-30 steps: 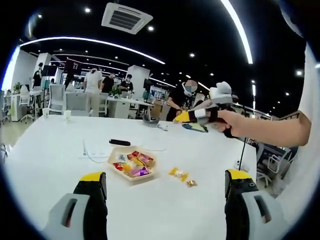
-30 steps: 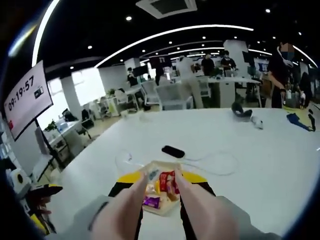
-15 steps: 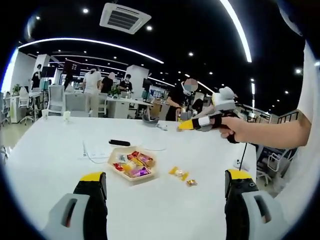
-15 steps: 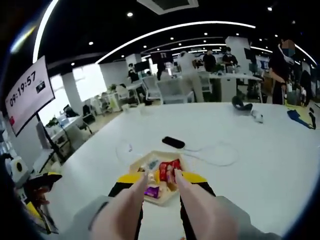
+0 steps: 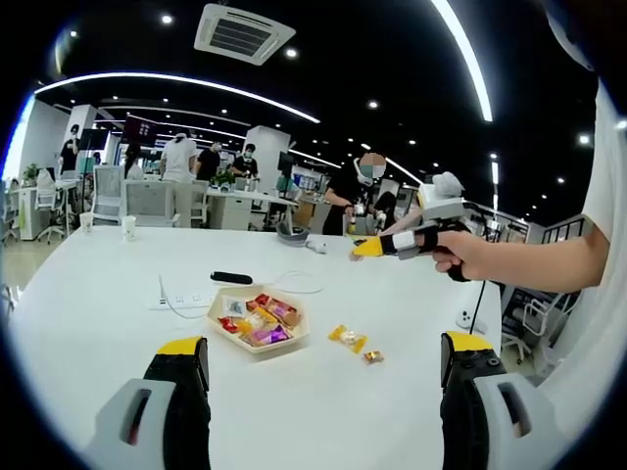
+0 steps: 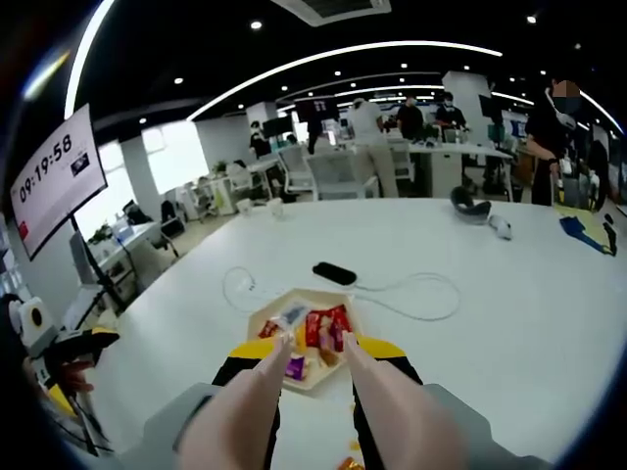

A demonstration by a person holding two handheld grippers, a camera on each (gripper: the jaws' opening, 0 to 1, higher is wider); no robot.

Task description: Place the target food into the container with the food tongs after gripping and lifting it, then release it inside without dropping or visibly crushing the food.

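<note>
Left gripper view: the left gripper [image 5: 323, 392] rides low, its two yellow-tipped jaws standing far apart at the bottom with nothing between them, so it is released.
Container: a shallow pale tray [image 5: 258, 320] lies on the white table [image 5: 88, 294] ahead of the left jaws, nearer the left-hand jaw, and holds a heap of bright wrapped sweets.
Loose food: two wrapped candies [image 5: 349, 339] lie on the table beside the tray, between it and the right-hand jaw; a smaller one [image 5: 373, 357] sits just next to them.
Right gripper, seen from the left: it [image 5: 364, 247] is held in a hand [image 5: 468, 254] well above the table, beyond and above the right-hand jaw, its yellow tip pointing towards the tray side.
Right gripper view: the tongs [image 6: 309, 343] run forward from the right gripper's jaws as two pale arms, their tips slightly apart over the near edge of the tray [image 6: 265, 315].
Right jaw state: clenched on the tongs' handles; nothing shows between the tong tips.
Beyond the tray: a black oblong object [image 6: 335, 273] and a white cable [image 6: 411, 299] lie farther from the jaws.
Background: a wall screen [image 6: 54, 176] hangs off to the left.
</note>
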